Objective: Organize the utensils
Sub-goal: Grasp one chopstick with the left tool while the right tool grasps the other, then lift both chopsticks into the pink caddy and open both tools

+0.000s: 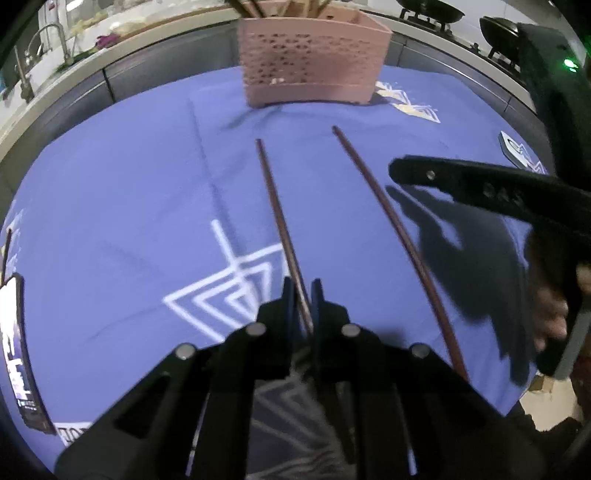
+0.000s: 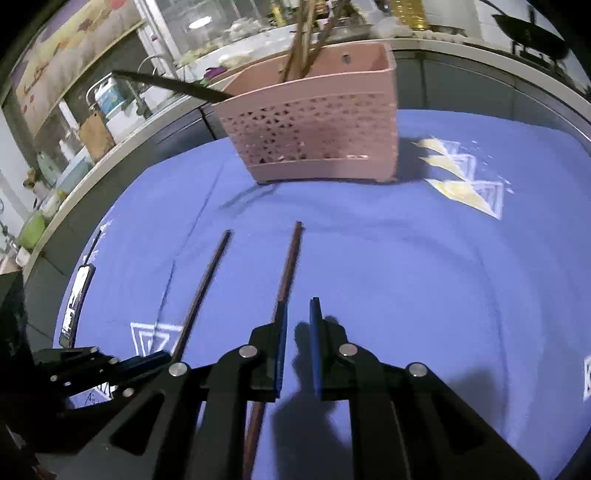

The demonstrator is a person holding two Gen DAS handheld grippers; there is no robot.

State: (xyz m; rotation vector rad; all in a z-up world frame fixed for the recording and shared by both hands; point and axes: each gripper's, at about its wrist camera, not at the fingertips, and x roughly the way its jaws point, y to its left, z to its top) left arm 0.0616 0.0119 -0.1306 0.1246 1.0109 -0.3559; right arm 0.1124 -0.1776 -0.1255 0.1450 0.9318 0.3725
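Two dark brown chopsticks lie on the blue cloth, pointing at a pink perforated utensil holder (image 1: 312, 62) at the far edge; the holder (image 2: 314, 129) has several utensils in it. My left gripper (image 1: 303, 295) is shut on the left chopstick (image 1: 279, 218). The right chopstick (image 1: 391, 229) lies free beside it. In the right wrist view my right gripper (image 2: 298, 332) is open just right of that free chopstick (image 2: 290, 266), which passes under its left finger (image 2: 280, 343). The left gripper (image 2: 147, 363) holds the other chopstick (image 2: 207, 280).
A phone (image 1: 16, 354) lies at the cloth's left edge, also seen in the right wrist view (image 2: 75, 306). A counter with a sink tap (image 1: 51, 40) and woks (image 1: 432, 9) runs behind the table. The table's right edge drops off (image 1: 546, 402).
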